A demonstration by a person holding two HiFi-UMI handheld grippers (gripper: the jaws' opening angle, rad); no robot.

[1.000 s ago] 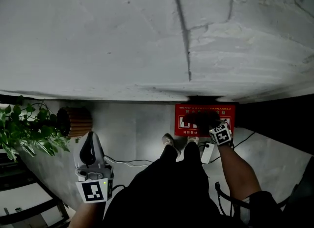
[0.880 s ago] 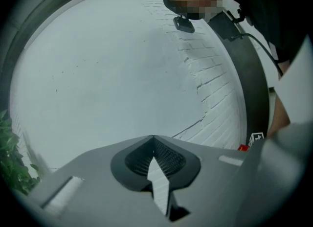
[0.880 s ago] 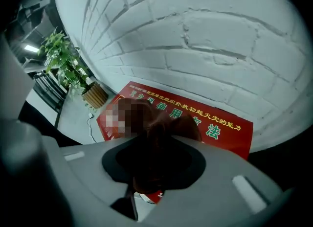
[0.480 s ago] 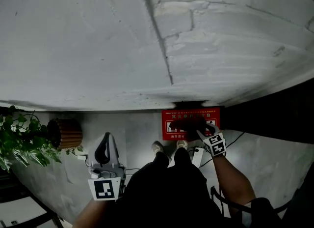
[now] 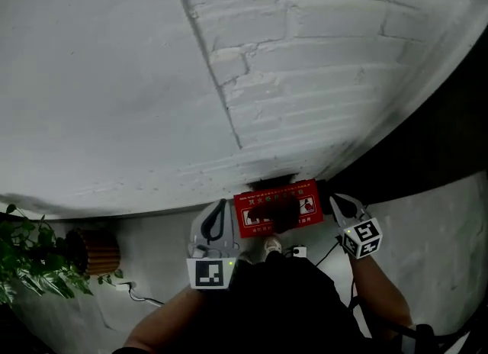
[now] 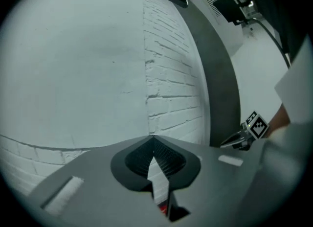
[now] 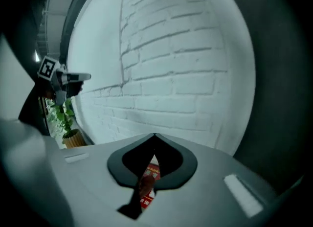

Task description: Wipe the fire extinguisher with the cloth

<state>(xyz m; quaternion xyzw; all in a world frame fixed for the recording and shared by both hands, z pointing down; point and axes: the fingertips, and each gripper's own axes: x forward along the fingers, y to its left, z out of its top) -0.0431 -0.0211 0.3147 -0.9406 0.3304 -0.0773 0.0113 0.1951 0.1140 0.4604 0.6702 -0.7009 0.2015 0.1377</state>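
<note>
Fingers pressed together, empty, on left gripper (image 5: 220, 206), right gripper (image 5: 338, 201); red extinguisher box (image 5: 253, 215) below between them, apart.

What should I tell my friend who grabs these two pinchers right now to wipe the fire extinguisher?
Left gripper: jaws together, empty, pointing at the white brick wall.
Right gripper: jaws together, nothing held that I can see.
Things: a red box sits at the wall's foot, between the two grippers in the head view. A dark shape lies on it; I cannot tell if it is the cloth. No extinguisher shows plainly.
Done: no wiping to be seen.
Left: find the cloth, grip it, wipe the extinguisher.
</note>
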